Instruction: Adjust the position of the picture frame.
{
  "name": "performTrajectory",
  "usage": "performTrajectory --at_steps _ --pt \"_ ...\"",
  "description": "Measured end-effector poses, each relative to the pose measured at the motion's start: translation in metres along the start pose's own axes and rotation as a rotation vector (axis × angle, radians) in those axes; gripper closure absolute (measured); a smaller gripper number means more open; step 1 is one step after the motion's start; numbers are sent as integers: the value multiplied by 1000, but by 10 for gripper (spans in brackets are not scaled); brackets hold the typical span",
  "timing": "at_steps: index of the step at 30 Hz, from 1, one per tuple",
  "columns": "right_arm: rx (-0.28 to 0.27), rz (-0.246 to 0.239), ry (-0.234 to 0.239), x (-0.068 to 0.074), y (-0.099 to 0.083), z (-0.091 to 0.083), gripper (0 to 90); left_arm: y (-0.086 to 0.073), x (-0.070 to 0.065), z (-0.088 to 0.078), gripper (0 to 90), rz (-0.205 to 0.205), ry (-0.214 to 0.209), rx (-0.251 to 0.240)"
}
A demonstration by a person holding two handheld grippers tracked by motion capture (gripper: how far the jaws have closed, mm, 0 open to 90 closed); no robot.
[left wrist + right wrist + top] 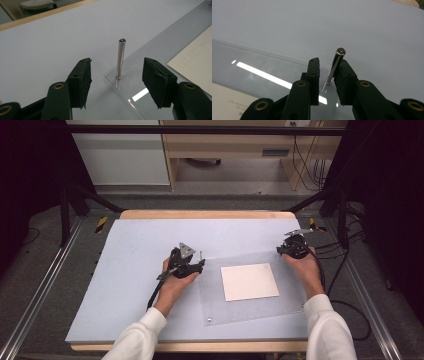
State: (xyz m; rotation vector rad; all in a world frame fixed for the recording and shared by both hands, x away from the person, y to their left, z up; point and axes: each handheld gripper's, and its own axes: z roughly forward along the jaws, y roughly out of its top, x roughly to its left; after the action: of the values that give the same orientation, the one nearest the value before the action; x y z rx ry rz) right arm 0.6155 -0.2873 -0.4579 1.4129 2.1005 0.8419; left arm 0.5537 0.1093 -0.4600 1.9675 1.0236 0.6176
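Bracketing a corner post [120, 59] of the clear plate [250, 307], the left claw [117, 82] stands open, not touching. The right claw [327, 75] has narrowed around another post [335, 66], seemingly touching one pad, likely to lift both corners together off the surface [135, 270].

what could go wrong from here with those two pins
1. The right gripper has its metal pin off-centre, against one jaw with a gap to the other; closing could tilt it or shove the clear sheet.
2. The left gripper stands wide of its pin; an uneven lift might tip the sheet and slide the paper.
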Motion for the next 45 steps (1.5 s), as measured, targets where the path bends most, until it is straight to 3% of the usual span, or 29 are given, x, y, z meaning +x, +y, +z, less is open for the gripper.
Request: performTrajectory --at_steps 6,10,20,22,37,45 --pt "21 12 -11 -2 -2 5 779 -1 -3 2 428 9 5 7" --pt "22 26 -15 -3 -2 8 846 -1 -4 4 483 -4 9 -2" --pt "15 57 -11 -4 -2 8 844 -3 -2 10 571 -29 -4 6" --pt "3 80 1 -4 -1 8 831 -3 -3 12 591 -34 -3 4" --pt "2 80 10 -6 -2 8 844 2 -5 24 832 -53 -4 -18" --pt "-1 70 0 -4 -2 8 843 2 -3 25 841 -55 -9 -16"
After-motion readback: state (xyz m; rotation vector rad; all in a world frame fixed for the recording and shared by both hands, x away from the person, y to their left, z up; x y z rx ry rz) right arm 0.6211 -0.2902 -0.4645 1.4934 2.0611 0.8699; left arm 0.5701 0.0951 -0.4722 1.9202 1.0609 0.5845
